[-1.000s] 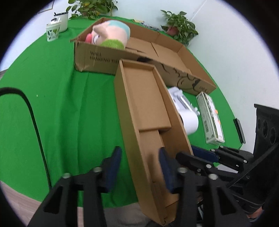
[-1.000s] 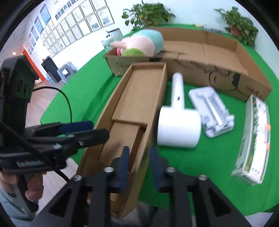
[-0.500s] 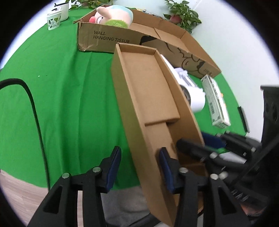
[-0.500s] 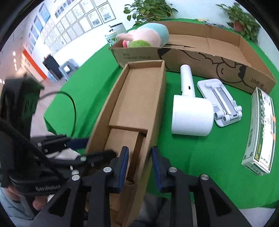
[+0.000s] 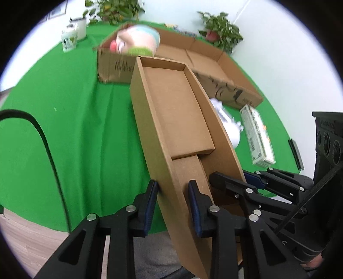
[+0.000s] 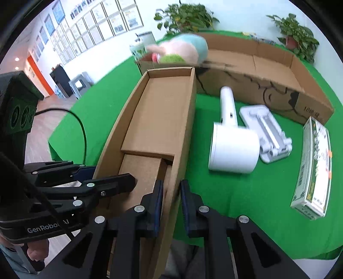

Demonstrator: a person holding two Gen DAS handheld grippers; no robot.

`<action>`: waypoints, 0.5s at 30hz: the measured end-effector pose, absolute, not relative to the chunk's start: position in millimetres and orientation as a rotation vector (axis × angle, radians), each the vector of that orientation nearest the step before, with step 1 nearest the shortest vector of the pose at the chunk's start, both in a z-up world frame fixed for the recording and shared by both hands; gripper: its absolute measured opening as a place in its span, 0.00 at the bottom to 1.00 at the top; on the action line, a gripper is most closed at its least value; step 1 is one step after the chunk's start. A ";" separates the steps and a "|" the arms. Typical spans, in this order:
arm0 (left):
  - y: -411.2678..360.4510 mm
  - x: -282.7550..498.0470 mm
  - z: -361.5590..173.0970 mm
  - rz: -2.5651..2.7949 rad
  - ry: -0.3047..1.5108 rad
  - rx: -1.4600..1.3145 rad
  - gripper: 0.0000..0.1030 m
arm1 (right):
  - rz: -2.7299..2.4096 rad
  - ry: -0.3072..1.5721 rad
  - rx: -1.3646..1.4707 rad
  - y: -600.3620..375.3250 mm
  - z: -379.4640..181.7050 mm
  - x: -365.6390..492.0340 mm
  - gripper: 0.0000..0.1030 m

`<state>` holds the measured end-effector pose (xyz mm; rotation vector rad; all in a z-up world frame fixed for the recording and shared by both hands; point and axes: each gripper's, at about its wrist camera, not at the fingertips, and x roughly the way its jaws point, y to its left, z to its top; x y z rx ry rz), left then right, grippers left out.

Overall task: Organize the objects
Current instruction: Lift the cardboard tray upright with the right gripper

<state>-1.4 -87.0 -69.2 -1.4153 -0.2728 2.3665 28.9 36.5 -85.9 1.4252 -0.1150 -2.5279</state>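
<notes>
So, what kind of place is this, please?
Probably an office or lab set up for recording: a table under green cloth, rows of framed certificates on the wall, and potted plants behind.

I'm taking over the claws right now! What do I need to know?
Left claw: has just been closing, shut on the left wall of the long cardboard tray.
Right claw: has just been closing, shut on the tray's right wall.
Done: plush toy sits in the big carton.
Left: tray held at the table edge; white lint roller, white stand and green packet lie on the green cloth.
</notes>
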 end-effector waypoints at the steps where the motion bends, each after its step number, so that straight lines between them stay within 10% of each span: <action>1: -86.4 -0.2 -62.5 2.384 -0.265 -1.392 0.27 | -2.544 -0.115 1.395 36.2 -78.6 31.3 0.14; 15: -17.2 -16.2 50.3 2.540 -0.049 -0.930 0.25 | -2.874 -0.089 1.013 93.2 31.5 49.6 0.11</action>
